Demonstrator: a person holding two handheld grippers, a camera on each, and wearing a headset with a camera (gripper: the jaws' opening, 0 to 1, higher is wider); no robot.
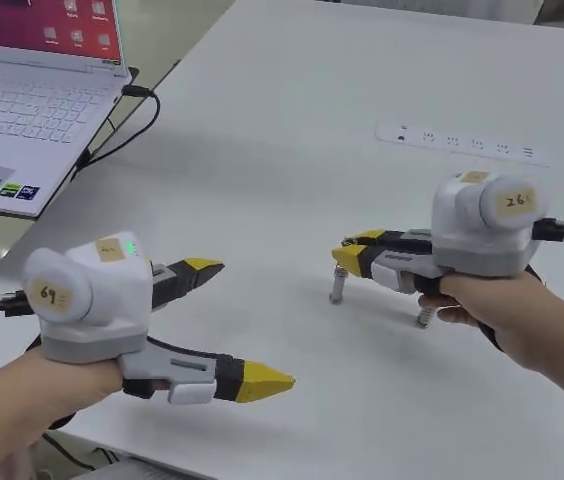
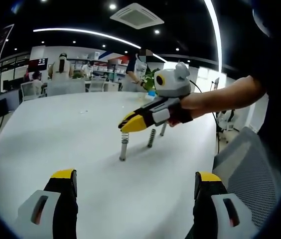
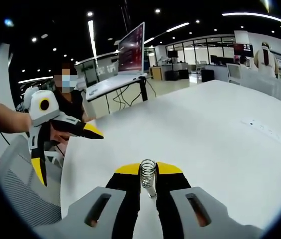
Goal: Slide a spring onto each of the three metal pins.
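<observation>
The right gripper (image 3: 148, 168) has its yellow-tipped jaws drawn nearly together, leaving only a narrow gap, and a spring (image 3: 148, 173) stands upright in that gap. In the right gripper view both jaw tips press against the coils, one on each side. The spring sits on the top of a metal pin (image 3: 152, 191), and the pin's shaft shows just below it between the jaws.

In the left gripper view this pin stands upright on the white table (image 1: 292, 120), with the coils bunched at its upper end right under the jaw tips. A second pin (image 2: 151, 138) stands near it, behind and under the right gripper, and looks ribbed with coils along its length. A third pin (image 2: 163, 129) stands just beyond it, too small to tell whether it carries a spring.

The left gripper (image 2: 135, 175) has its jaws spread wide. They hold nothing and touch nothing, and bare table shows between them. In the head view it hangs low at the near left, well apart from the pins, with its tips pointing towards the right gripper
</observation>
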